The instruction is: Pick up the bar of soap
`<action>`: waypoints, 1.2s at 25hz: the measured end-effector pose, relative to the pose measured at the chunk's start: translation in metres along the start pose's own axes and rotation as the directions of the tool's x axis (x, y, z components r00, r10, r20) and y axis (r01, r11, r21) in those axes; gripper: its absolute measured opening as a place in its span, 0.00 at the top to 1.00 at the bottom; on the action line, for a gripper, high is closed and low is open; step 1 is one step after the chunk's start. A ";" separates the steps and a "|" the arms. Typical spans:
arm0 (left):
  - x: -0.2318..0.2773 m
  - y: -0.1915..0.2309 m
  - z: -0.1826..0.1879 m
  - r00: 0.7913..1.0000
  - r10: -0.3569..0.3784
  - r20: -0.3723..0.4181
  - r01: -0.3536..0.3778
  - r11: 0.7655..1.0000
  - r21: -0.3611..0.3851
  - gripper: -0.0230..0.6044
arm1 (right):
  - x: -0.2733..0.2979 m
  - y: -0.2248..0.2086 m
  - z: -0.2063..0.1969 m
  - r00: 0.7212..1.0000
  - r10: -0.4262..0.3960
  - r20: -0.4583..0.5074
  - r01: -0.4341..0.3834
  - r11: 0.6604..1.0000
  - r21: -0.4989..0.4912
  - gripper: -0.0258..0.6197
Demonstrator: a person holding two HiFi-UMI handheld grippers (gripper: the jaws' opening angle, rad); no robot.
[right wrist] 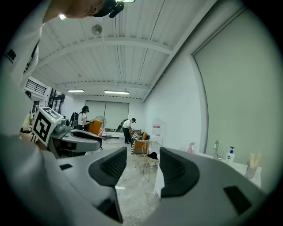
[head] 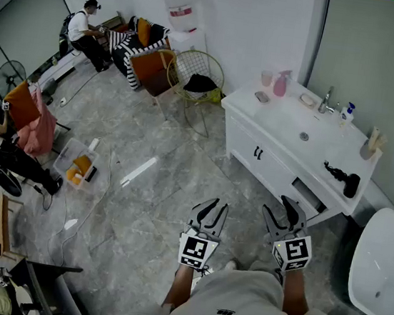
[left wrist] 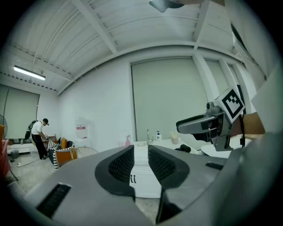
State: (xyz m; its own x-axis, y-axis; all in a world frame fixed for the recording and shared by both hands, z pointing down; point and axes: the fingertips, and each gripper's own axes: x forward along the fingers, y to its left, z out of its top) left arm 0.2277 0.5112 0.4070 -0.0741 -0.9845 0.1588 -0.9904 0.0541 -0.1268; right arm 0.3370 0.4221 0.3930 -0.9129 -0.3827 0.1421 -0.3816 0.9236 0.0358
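The bar of soap (head: 307,100) is a small pale oval in a dish on the white vanity (head: 273,124), left of the faucet (head: 326,100). Both grippers hover over the floor, well short of the vanity. My left gripper (head: 208,211) is open with a narrow gap and holds nothing. It points at the vanity front (left wrist: 142,178). My right gripper (head: 287,213) is open wider and also empty. In the left gripper view the left gripper (left wrist: 141,161) frames the cabinet. In the right gripper view the right gripper (right wrist: 143,165) faces the room. I cannot make out the soap in either gripper view.
On the counter stand a pink spray bottle (head: 281,84), a cup (head: 266,78), a pump bottle (head: 346,113) and a black hair dryer (head: 345,178). A toilet (head: 383,264) is at the right. A wire chair (head: 197,77) and a person (head: 80,30) are far back.
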 end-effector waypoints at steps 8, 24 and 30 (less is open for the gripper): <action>0.005 -0.018 0.002 0.998 -0.067 0.005 0.067 0.998 0.012 0.80 | -0.008 0.002 -0.024 0.998 -0.008 -0.069 0.011 0.999 0.043 0.58; 0.043 0.010 -0.008 0.999 -0.030 -0.033 0.031 1.000 0.002 0.80 | 0.051 -0.016 -0.017 0.997 0.065 -0.051 -0.062 0.997 0.041 0.58; 0.082 0.031 0.002 0.999 -0.015 -0.029 0.016 1.000 0.021 0.80 | 0.085 -0.046 -0.006 0.996 0.080 -0.033 -0.079 0.996 0.043 0.58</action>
State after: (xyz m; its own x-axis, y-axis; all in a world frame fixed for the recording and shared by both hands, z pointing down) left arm 0.1916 0.4321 0.4138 -0.0624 -0.9799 0.1893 -0.9888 0.0349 -0.1452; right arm 0.2782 0.3476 0.4092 -0.9353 -0.3066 0.1767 -0.3145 0.9491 -0.0179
